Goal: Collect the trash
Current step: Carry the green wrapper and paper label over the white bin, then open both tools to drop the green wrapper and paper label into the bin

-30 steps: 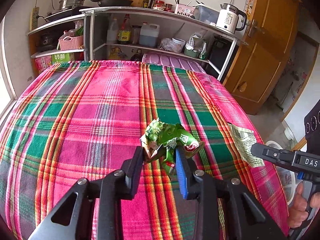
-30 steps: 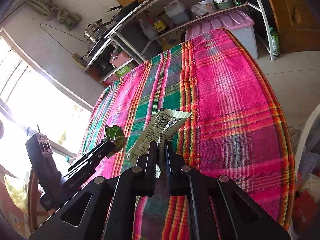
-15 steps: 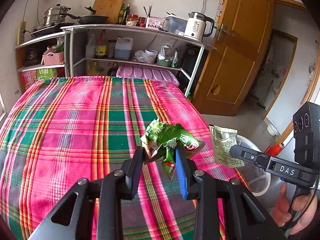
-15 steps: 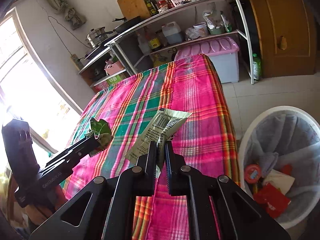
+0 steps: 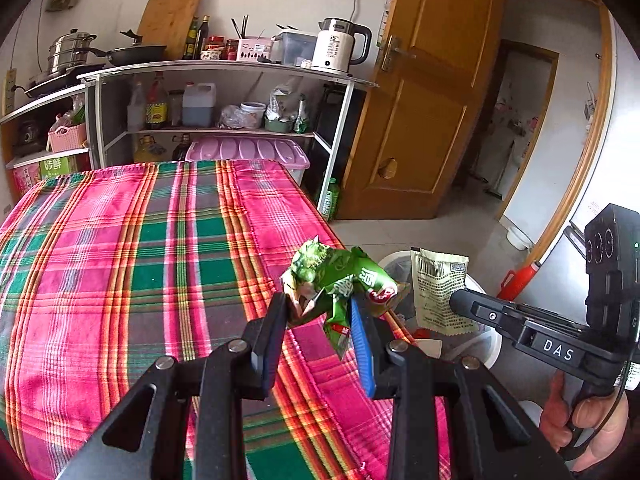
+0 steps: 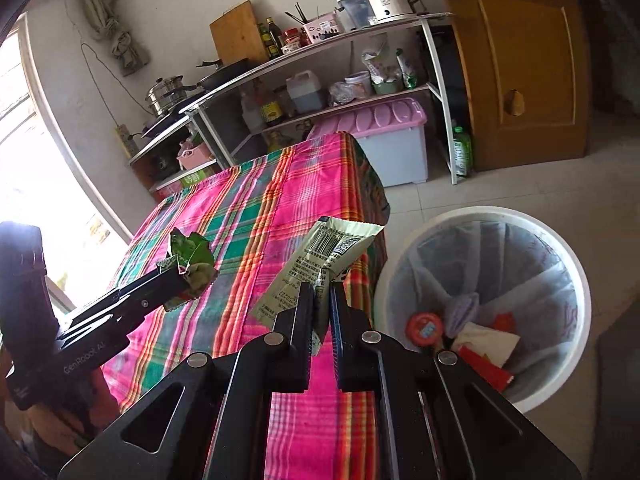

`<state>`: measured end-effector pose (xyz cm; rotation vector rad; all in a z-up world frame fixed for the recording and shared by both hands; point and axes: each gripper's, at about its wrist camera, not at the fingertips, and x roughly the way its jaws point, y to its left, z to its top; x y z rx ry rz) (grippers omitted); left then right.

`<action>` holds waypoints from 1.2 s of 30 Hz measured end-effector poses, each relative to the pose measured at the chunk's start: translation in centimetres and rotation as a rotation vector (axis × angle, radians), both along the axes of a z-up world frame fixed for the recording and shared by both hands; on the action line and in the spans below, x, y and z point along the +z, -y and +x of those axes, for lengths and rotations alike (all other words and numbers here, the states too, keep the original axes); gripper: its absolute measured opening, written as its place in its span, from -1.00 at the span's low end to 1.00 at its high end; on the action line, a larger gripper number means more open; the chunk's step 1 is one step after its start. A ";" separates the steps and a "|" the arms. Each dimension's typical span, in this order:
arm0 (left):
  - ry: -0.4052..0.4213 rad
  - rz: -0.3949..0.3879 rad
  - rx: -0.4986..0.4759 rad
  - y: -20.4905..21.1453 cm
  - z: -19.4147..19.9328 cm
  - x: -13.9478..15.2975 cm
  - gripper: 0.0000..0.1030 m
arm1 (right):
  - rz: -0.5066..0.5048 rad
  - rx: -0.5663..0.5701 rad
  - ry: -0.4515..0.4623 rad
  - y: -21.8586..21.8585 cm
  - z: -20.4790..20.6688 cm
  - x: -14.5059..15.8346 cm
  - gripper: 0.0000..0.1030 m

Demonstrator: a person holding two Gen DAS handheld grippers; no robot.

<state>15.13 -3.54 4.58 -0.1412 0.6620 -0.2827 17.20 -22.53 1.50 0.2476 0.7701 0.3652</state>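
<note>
The left gripper (image 5: 318, 312) is clamped on a crumpled green wrapper (image 5: 340, 280), held up above the plaid tablecloth (image 5: 140, 248) near its edge. The right gripper (image 6: 320, 300) pinches a pale flat packet (image 6: 320, 264), its jaws nearly closed, raised beside the table. Just beyond, on the floor, stands a white lined trash bin (image 6: 560, 264) holding what looks like paper and red scraps. Farther off, a shelf unit (image 5: 224, 68) carries a kettle (image 5: 340, 46).

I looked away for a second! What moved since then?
Both grippers swung from over the table toward the bin, which has come into view. The left gripper still pinches the green wrapper and the right gripper the pale packet. Nothing dropped yet.
</note>
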 end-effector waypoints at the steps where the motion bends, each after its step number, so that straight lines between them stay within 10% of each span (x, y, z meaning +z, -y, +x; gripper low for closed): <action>1: 0.000 0.001 -0.008 0.4 0.0 0.0 -0.36 | -0.002 -0.007 0.001 0.3 -0.2 0.0 -0.84; 36: -0.148 0.015 -0.244 14.4 5.2 -4.8 -0.27 | 0.011 -0.259 -0.122 11.8 0.2 -4.7 -0.81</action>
